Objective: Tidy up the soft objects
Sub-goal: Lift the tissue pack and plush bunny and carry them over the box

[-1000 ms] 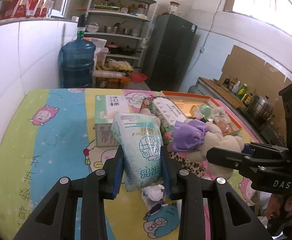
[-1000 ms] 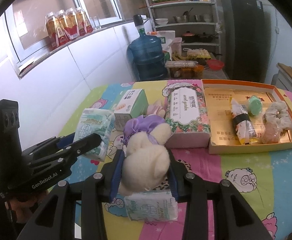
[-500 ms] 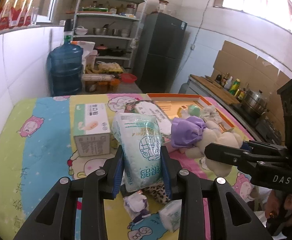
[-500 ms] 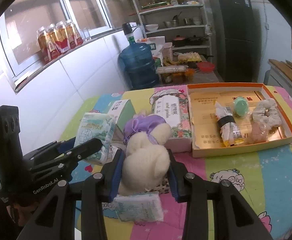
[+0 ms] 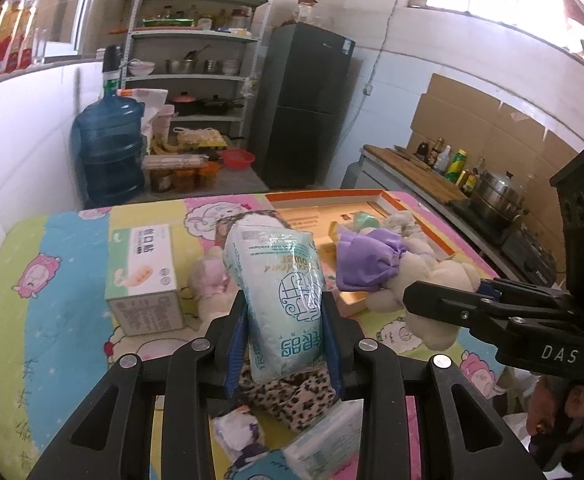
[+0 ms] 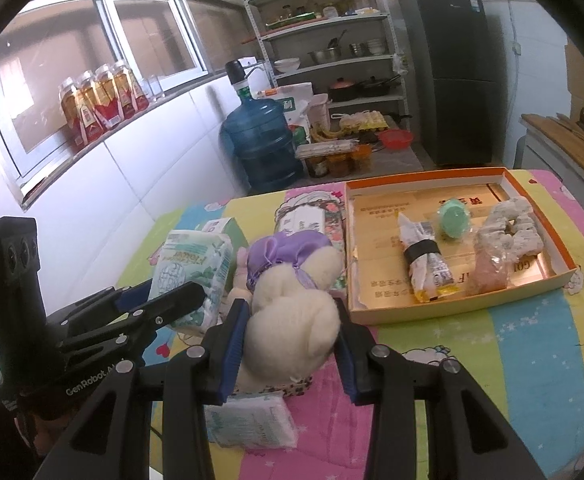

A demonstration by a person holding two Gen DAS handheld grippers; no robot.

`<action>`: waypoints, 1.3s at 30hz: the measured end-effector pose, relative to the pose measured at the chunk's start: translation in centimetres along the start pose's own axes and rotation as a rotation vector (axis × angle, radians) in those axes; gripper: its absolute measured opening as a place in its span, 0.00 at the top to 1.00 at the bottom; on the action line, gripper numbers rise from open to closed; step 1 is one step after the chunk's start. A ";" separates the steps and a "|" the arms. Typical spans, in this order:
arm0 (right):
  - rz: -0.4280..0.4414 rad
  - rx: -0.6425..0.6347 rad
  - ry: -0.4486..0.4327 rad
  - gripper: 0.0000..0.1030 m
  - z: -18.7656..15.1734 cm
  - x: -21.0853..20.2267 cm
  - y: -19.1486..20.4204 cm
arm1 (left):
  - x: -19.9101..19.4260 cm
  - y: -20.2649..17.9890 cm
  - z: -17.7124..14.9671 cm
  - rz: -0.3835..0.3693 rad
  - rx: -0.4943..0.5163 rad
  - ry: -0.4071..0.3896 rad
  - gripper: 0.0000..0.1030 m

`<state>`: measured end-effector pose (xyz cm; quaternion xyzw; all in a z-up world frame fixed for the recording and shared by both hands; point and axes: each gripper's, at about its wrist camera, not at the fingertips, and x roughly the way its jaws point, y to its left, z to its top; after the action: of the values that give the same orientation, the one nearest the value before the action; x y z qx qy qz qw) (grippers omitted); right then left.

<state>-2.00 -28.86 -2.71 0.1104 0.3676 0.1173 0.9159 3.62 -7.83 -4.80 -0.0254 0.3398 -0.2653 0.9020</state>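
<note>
My left gripper [image 5: 285,340] is shut on a pale blue tissue pack [image 5: 281,292] and holds it upright above the table; it also shows in the right wrist view [image 6: 191,272]. My right gripper [image 6: 289,344] is shut on a cream plush toy with a purple bonnet [image 6: 292,300], also lifted; the toy shows in the left wrist view [image 5: 404,272]. An orange-rimmed tray [image 6: 532,296] at the right holds a wrapped roll, a green round thing and fluffy pieces. A leopard-print cloth [image 5: 292,396] and a small tissue pack [image 6: 251,420] lie below.
A green and white box [image 5: 141,276] and a floral tissue box [image 6: 312,220] stand on the cartoon-print tablecloth [image 5: 43,320]. A pink plush [image 5: 211,276] lies between them. A water jug [image 6: 261,148], shelves and a fridge stand behind.
Both grippers have risen and pulled back from the table with their loads. More of the tray, the leopard cloth and the loose packs below now show.
</note>
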 end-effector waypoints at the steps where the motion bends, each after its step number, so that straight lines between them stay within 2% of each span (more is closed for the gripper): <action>1: -0.002 0.003 -0.002 0.60 0.1 -0.1 -0.2 | 0.2 -0.3 0.3 -0.003 0.003 0.001 0.67; 14: -0.025 0.042 -0.029 0.60 0.8 -1.0 -3.4 | 2.4 -3.4 2.1 -0.042 0.042 0.011 0.67; 39: -0.064 0.091 -0.071 0.60 3.2 -1.6 -11.3 | 7.7 -8.5 4.6 -0.038 0.047 0.026 0.67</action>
<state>0.62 -40.41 -2.64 0.1440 0.3433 0.0671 0.9257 7.38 -19.59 -3.93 -0.0072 0.3445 -0.2907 0.8926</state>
